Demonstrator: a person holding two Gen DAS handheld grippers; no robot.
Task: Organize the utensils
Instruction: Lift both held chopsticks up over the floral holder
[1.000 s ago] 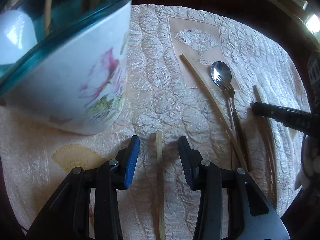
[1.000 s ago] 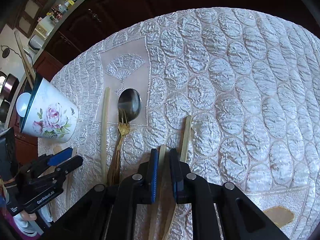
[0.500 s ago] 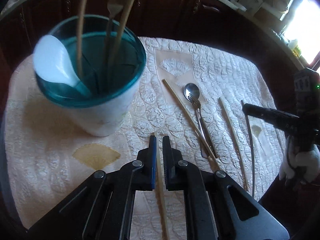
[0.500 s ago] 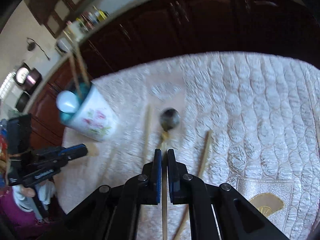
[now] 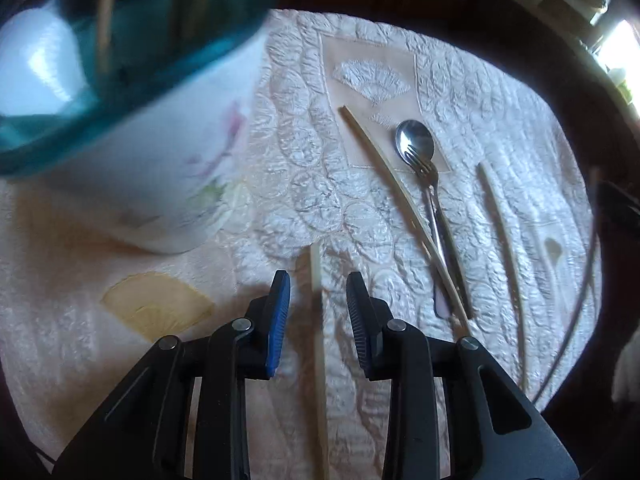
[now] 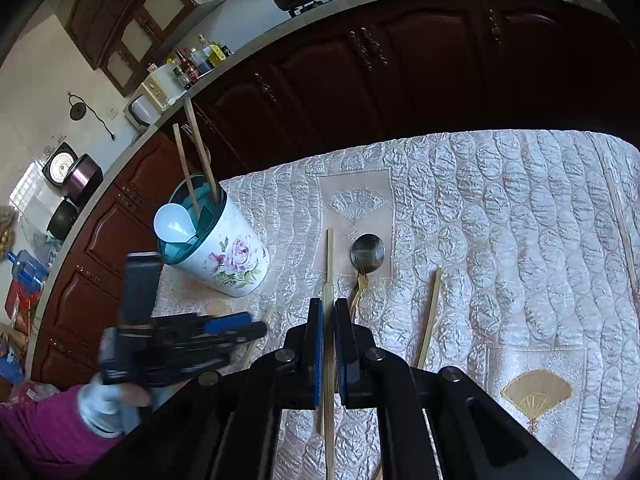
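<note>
A floral utensil holder (image 5: 168, 168) with a teal rim stands at upper left; it also shows in the right wrist view (image 6: 224, 252), holding chopsticks and a white spoon (image 6: 172, 222). My left gripper (image 5: 314, 300) is open, its jaws on either side of a chopstick (image 5: 318, 320) lying on the cloth. My right gripper (image 6: 328, 328) is shut on a chopstick (image 6: 329, 420) and holds it above the table. On the cloth lie a metal spoon (image 5: 416, 146), a fork (image 5: 434, 200) and more chopsticks (image 5: 400, 200).
The table has a quilted white cloth (image 6: 500, 240). Dark wooden cabinets (image 6: 360, 80) stand behind it. A loose chopstick (image 6: 430, 316) lies right of my right gripper. The left gripper (image 6: 224, 330) appears in the right wrist view at lower left.
My left gripper has gone from shut to open and dropped close to the table, near the holder. My right gripper has lifted higher with its chopstick.
</note>
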